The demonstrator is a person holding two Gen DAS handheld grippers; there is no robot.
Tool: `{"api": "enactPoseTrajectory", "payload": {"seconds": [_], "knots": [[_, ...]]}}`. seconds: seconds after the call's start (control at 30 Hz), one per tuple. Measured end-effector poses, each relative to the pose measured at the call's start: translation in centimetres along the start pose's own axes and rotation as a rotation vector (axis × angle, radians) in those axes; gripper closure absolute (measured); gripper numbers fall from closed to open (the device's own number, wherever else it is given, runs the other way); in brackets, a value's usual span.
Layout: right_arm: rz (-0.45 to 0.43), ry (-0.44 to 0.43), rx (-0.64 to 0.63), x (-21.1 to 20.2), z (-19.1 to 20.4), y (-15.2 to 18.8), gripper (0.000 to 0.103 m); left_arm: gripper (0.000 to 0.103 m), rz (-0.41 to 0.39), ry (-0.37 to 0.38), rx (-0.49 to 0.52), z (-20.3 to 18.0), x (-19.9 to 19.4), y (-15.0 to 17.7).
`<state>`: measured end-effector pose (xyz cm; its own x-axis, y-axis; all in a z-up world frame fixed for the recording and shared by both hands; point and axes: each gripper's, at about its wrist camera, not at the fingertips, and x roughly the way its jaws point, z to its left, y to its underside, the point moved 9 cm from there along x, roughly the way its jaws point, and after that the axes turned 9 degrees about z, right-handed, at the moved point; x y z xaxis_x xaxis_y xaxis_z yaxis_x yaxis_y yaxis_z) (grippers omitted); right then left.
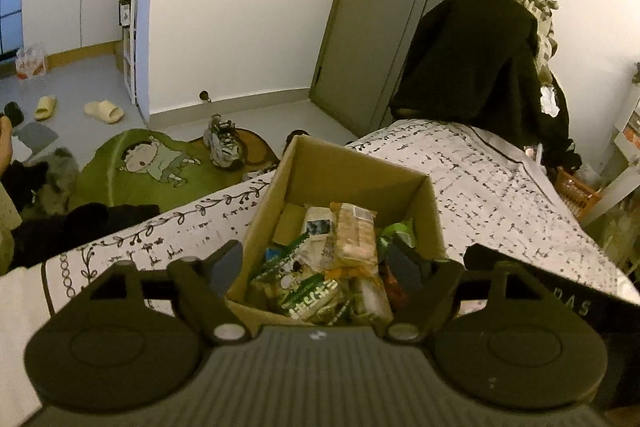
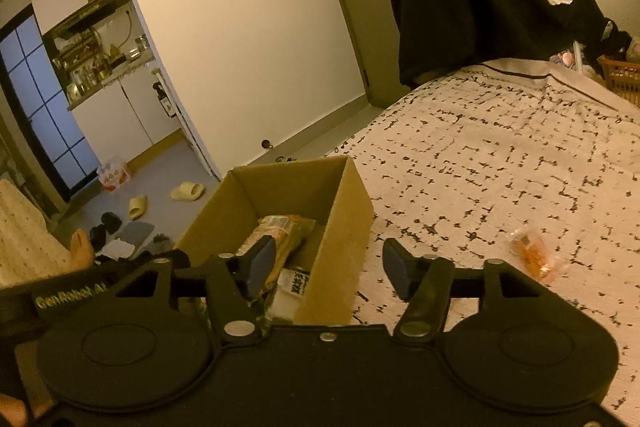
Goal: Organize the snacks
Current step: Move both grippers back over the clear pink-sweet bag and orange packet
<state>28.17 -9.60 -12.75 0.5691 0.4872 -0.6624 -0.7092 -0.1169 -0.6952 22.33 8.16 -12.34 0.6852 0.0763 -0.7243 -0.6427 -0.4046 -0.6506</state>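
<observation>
Only right view shows orange packet (image 2: pixel 534 253) beside cardboard box (image 2: pixel 340 211); both grippers' fingers apart, empty.

Dim warm indoor light, fisheye-bent edges

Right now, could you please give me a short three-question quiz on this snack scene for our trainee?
1. True or false: the cardboard box already holds snack packets.
2. Where is the orange packet lying: A) in the box, B) on the patterned tablecloth, C) on the floor?
3. Is anything held by the left gripper or the right gripper?

Key: 1 true. 2 B. 3 no, both are open and empty.
</observation>
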Motion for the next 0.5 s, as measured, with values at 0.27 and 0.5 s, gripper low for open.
{"api": "enactPoseTrajectory", "payload": {"seconds": [0.27, 0.5], "knots": [[0.006, 0.042, -0.026, -0.9, -1.7, 0.9, 0.017, 0.019, 0.017, -0.018, -0.048, -0.3, -1.2, 0.8], [-0.032, 0.079, -0.012, -2.5, -4.1, 1.7, 0.002, 0.014, 0.008, -0.012, -0.052, -1.3, -2.2, 1.7]]}}
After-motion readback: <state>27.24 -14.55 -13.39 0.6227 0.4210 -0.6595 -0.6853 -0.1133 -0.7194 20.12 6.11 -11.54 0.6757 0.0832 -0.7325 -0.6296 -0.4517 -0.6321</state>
